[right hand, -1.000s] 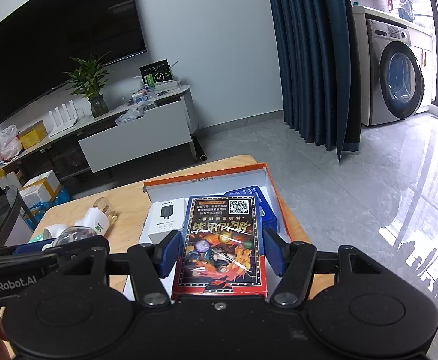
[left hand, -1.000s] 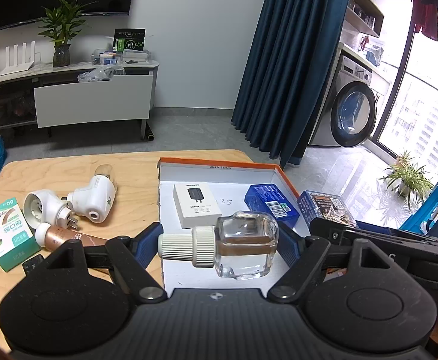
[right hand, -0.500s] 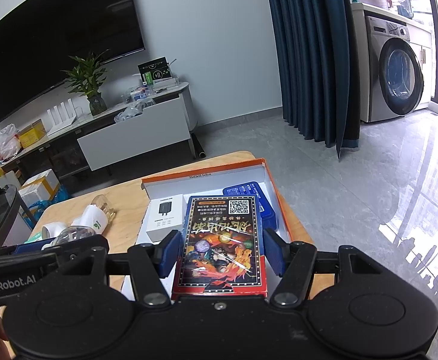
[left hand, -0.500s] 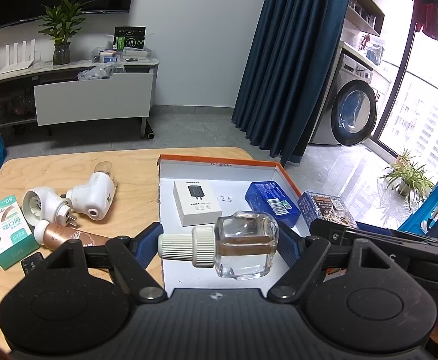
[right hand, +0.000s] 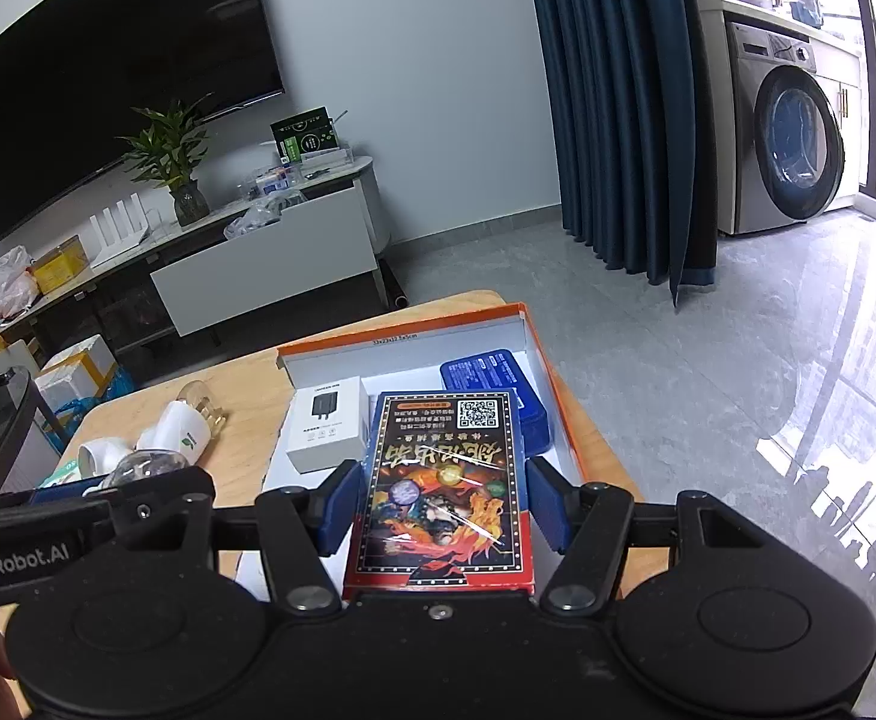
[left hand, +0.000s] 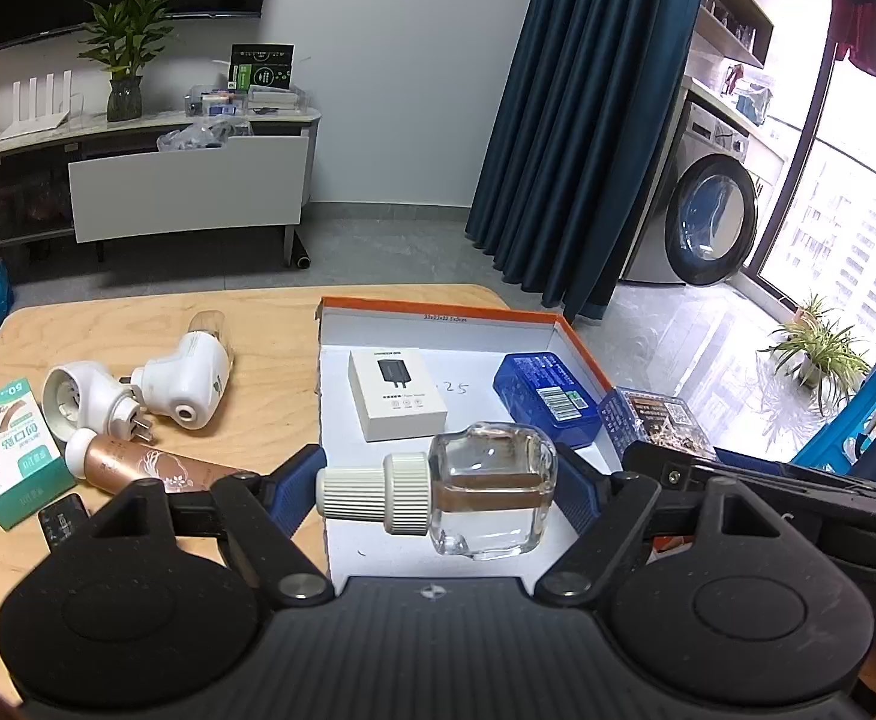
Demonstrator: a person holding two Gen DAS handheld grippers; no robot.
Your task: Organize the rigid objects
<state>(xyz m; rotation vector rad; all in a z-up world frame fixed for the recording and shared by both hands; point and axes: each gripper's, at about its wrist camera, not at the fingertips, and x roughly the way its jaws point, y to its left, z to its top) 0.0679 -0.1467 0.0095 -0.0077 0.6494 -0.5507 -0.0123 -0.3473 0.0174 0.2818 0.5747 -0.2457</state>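
A clear glass bottle (left hand: 492, 498) with a white ribbed cap lies sideways in my left gripper (left hand: 438, 483), which is shut on it over the near part of the white tray with an orange rim (left hand: 438, 315). In my right gripper (right hand: 444, 498) is a dark card box (right hand: 444, 468) with red artwork and a QR code; the gripper is shut on it above the tray (right hand: 402, 324). Inside the tray lie a white charger box (left hand: 396, 393) (right hand: 325, 429) and a blue box (left hand: 549, 399) (right hand: 486, 369).
Left of the tray, the wooden table (left hand: 258, 324) bears two white plug-in devices (left hand: 186, 384) (left hand: 87, 399), a bronze tube (left hand: 138, 468), a green-white carton (left hand: 9, 450) and a small black item (left hand: 63, 519). The tray's right side is close to the table edge.
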